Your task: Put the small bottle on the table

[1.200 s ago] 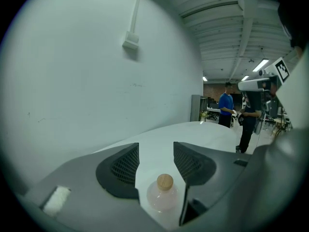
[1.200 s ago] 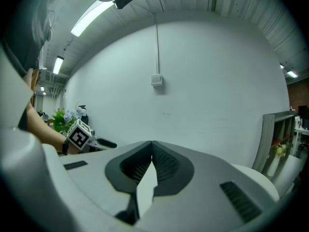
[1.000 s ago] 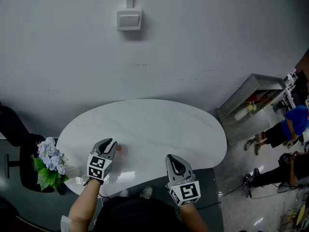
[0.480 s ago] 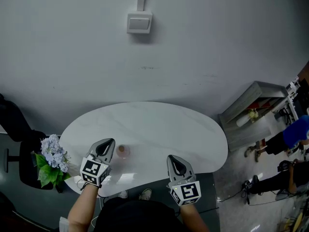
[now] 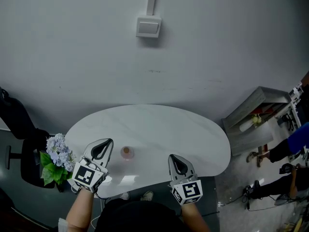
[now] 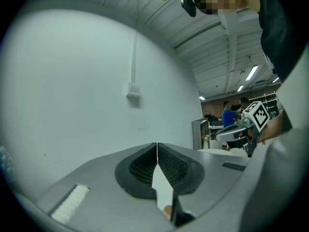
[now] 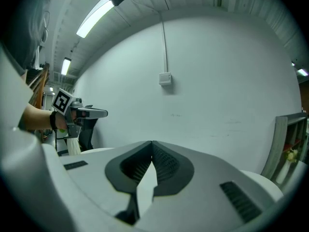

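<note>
White and oval, the worktop (image 5: pixel 183 134) stands against a pale grey wall and carries the small bottle (image 5: pixel 127 152), which stands upright on its left part, near the front edge. Just to the left of the bottle, but apart from it, the left claw (image 5: pixel 106 143) hovers over the front-left edge with its jaws pressed together and nothing between them. The right claw (image 5: pixel 173 157) hangs at the front edge, well apart from the bottle, its jaws likewise closed on nothing. Beyond the worktop's left edge sits a bunch of pale blue flowers (image 5: pixel 55 156) beside a black chair (image 5: pixel 19 129). A switch box (image 5: pixel 148 27) is fixed to the wall above, and a grey cabinet (image 5: pixel 251 115) stands off the right edge.
</note>
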Demonstrator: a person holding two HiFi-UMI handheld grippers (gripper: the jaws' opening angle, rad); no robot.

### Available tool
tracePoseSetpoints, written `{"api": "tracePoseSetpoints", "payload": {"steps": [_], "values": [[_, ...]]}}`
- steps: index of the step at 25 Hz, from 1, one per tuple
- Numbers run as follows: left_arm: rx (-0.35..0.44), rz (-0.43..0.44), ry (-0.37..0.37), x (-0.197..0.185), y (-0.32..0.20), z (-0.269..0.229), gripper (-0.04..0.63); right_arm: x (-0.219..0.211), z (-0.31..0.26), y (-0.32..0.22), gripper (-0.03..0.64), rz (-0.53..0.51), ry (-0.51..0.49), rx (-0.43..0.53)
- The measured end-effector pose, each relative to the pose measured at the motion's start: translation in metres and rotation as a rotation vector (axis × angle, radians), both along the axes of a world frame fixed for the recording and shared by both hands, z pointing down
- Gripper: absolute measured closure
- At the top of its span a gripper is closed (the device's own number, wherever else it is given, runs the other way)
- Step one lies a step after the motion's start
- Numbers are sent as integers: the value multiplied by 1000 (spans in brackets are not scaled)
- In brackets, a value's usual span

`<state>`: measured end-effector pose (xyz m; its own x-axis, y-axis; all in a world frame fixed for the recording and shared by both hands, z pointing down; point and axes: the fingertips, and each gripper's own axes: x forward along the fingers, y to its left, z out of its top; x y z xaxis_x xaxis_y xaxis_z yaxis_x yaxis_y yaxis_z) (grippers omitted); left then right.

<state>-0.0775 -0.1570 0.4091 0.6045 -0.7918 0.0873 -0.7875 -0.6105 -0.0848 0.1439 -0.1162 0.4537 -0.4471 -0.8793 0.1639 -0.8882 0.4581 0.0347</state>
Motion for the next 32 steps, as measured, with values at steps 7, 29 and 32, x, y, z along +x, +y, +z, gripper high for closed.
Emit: {"api": "tracePoseSetpoints", "payload": {"steps": [7,29,32], "values": [[29,-45,67,-20,15,-25,586,5,-3,-3,611,23,6,7],[84,-203,72,-71,64,-24,586,15,-13,1,611,85,24,17],[81,-203,81,-72,66,-24,586,16,-9,6,611,89,24,8]]}}
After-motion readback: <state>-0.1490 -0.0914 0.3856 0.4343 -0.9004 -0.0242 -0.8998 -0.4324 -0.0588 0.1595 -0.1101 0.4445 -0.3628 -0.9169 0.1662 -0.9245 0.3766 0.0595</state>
